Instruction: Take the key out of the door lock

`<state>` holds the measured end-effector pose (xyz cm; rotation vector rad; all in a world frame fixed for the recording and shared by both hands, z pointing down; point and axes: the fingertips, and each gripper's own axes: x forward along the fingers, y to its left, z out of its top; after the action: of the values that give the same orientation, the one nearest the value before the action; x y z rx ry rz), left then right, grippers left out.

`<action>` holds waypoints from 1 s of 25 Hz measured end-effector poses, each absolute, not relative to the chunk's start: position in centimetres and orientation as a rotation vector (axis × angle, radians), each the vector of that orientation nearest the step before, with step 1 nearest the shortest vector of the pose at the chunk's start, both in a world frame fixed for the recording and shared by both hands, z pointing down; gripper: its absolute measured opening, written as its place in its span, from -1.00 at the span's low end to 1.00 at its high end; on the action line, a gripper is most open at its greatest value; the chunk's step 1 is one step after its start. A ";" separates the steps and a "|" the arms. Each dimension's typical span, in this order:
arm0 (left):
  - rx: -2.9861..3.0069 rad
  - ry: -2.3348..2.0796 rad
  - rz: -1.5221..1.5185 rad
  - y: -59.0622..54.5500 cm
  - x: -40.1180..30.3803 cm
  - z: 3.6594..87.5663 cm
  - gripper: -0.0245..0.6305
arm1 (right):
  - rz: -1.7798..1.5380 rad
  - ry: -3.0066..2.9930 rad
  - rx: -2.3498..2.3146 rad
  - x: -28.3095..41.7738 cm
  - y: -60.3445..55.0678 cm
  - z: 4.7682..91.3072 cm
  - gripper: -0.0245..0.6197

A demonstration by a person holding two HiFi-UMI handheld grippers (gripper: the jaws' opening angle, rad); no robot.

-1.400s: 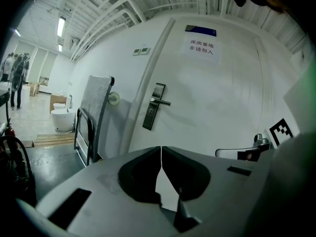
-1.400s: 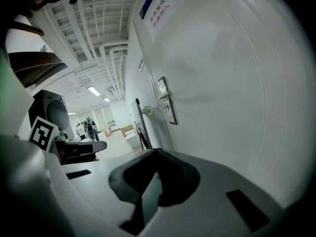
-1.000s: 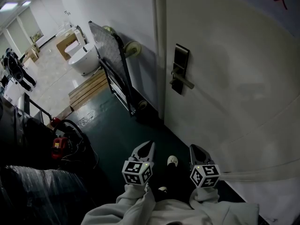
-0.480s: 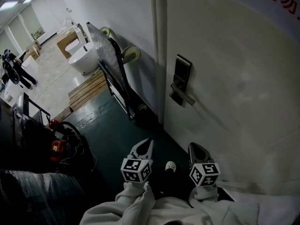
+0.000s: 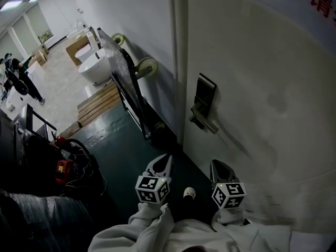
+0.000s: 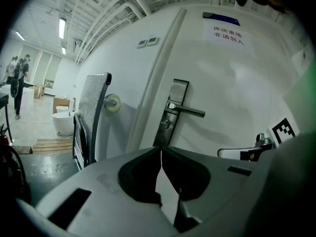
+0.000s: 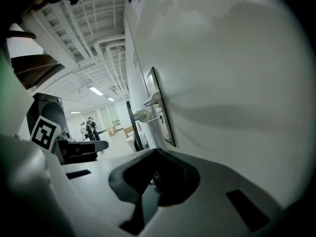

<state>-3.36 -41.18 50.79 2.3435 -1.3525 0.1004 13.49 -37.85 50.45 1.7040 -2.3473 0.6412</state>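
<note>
Left gripper [image 5: 166,158] and right gripper [image 5: 217,165], jaws pressed together, sit well short of the key [image 6: 166,123] near the door's [image 5: 273,88] edge; arriving closed would likely only nudge it

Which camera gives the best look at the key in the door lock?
The left gripper view: it faces the lock plate squarely, the key showing below the handle. The head view shows the lock plate small; the right gripper view sees it edge-on.
</note>
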 end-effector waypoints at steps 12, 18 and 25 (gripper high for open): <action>2.328 -1.400 0.053 -45.7 -1.9 51.1 -0.87 | 0.612 -2.386 1.639 14.1 -42.4 50.9 -0.76; 2.300 -1.411 -0.008 -46.2 -2.0 51.7 -0.87 | 0.620 -2.398 1.618 13.8 -43.2 52.1 -0.76; 2.313 -1.346 -0.041 -46.9 -1.0 51.4 -0.87 | 0.631 -2.378 1.655 14.2 -43.4 52.2 -0.76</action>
<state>-0.96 -46.90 51.39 2.3129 -1.3463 -0.0410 14.25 -43.36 52.21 1.6554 -2.3775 0.6307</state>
